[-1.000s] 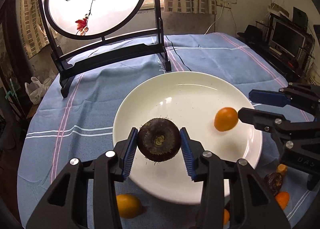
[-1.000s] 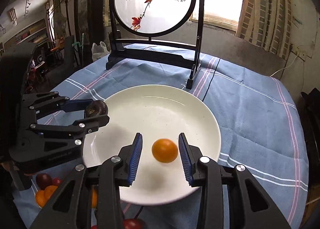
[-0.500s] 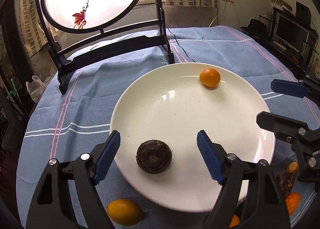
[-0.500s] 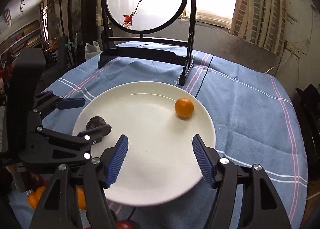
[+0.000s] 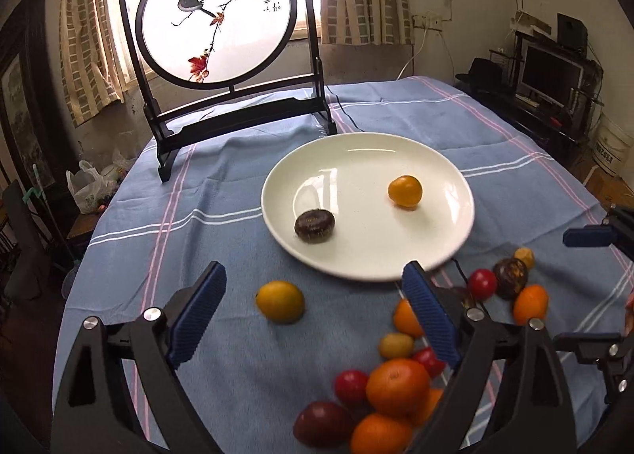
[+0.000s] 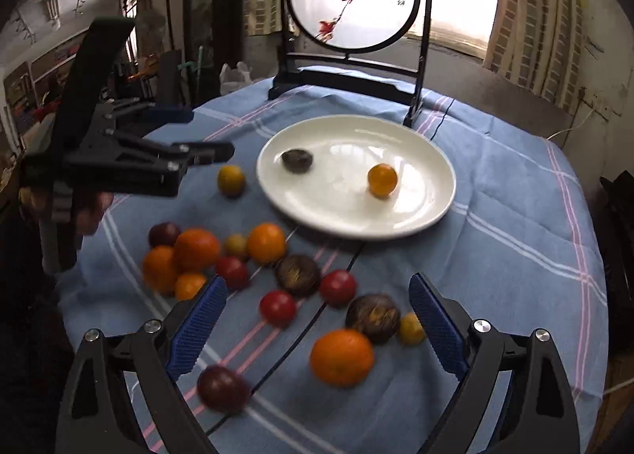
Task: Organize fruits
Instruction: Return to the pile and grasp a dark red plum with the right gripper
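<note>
White plate (image 5: 455, 184) holds two fruits; my left gripper (image 5: 313, 307) and right gripper (image 6: 317, 319), jaws just spread wide, empty, next need another fruit from the pile (image 6: 222, 252).

Left gripper (image 5: 313, 311): jaws have just been opening, now wide and empty, drawn back off the plate (image 5: 455, 184)
Dark fruit (image 5: 314, 226): out of its pads, lying on the plate ahead of it
Right gripper (image 6: 317, 319): jaws have just been opening, empty, pulled back
Orange (image 6: 382, 179): released, on the plate far ahead of it
</note>
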`<state>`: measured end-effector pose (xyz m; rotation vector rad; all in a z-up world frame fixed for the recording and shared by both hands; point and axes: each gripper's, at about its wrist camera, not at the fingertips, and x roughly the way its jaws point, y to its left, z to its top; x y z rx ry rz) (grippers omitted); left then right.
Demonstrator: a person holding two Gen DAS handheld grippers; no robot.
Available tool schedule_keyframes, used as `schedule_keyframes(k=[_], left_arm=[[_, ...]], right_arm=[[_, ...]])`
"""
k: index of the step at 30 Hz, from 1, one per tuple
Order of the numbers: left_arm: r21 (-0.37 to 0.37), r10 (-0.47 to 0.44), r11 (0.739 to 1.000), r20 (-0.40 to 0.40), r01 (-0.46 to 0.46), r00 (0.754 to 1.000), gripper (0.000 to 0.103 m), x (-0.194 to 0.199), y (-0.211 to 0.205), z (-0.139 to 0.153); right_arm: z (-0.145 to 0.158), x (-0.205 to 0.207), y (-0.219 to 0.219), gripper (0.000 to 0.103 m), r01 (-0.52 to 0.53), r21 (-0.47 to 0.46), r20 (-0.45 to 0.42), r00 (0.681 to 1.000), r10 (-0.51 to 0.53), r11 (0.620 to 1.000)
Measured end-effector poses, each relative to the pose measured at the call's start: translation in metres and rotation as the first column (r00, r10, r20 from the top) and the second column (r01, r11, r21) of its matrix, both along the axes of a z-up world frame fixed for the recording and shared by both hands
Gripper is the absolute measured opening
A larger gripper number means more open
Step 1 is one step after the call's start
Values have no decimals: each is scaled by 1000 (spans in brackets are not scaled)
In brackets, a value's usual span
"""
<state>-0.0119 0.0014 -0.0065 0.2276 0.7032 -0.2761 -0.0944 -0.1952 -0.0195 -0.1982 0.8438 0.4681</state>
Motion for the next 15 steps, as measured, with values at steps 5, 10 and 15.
schedule_keyframes(k=[5, 10, 15], left_arm=[[13, -21, 1000, -37, 22, 999, 88, -42, 16, -13], [7, -47, 999, -98, 48, 994, 88, -75, 28, -32], [1, -97, 995, -190, 99, 977, 88, -93, 20, -59]], right_arm=[[-35, -35, 18, 71, -92, -63, -101, 991, 85, 994], [-58, -39, 26, 52, -130, -72, -173, 978, 116, 989], [-55, -44, 31, 37, -166, -90, -157, 976, 151, 982]])
